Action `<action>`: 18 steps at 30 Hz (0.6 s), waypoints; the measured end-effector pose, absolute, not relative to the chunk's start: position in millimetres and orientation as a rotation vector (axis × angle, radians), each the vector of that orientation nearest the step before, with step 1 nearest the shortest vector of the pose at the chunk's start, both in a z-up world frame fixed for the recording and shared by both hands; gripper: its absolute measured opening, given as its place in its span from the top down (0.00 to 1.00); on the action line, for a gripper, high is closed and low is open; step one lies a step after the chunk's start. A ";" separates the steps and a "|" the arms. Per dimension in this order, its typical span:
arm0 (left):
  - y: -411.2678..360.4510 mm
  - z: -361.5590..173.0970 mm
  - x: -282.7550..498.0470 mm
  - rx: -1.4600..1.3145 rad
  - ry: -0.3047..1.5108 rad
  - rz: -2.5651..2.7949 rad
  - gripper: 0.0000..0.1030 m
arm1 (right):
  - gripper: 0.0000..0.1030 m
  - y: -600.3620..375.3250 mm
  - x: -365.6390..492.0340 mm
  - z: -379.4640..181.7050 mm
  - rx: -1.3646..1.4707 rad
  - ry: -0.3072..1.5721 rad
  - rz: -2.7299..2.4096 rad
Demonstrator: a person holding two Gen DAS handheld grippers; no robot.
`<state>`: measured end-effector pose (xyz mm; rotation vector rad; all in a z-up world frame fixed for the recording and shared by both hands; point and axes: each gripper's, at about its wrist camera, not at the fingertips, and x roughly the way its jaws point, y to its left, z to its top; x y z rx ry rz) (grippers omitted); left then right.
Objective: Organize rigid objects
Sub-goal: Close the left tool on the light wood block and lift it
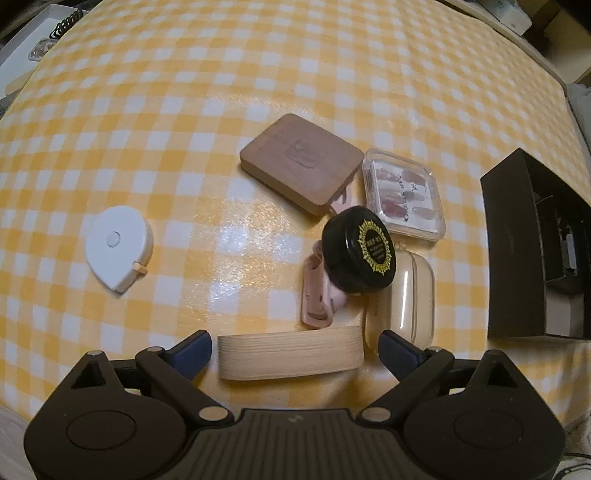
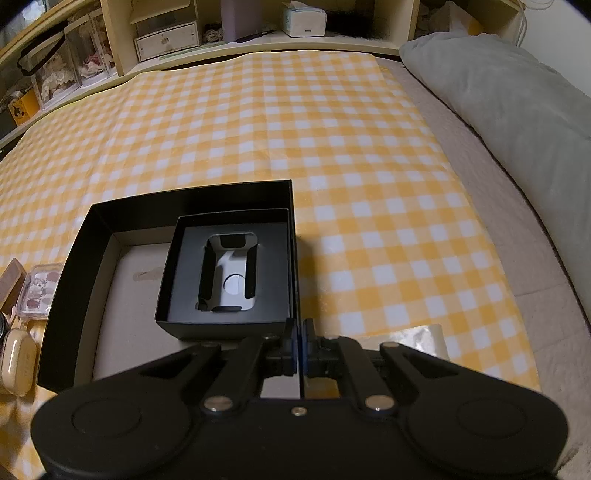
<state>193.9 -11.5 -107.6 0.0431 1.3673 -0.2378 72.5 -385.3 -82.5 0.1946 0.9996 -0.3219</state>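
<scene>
My left gripper (image 1: 295,354) is open, its jaws wide on either side of a pale wooden block (image 1: 290,354) on the yellow checked cloth. Beyond it lie a pink clip (image 1: 317,299), a black round jar (image 1: 358,253) tilted on it, a cream earbud case (image 1: 410,299), a clear box of press-on nails (image 1: 404,194), a brown wooden square case (image 1: 301,162) and a white tape measure (image 1: 118,247). My right gripper (image 2: 300,332) is shut on the right wall of the black box (image 2: 295,258), which holds a smaller black insert box (image 2: 225,273).
The black box also shows at the right of the left wrist view (image 1: 517,251). A grey pillow (image 2: 498,88) lies right of the cloth. Shelves with clear containers (image 2: 74,55) and a tissue box (image 2: 304,18) stand behind. A white tray (image 1: 33,40) sits far left.
</scene>
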 end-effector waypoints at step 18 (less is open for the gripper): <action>-17.8 -106.8 185.9 0.035 1.332 -0.229 0.14 | 0.97 -383.5 72.2 -81.9 0.196 1.000 -0.325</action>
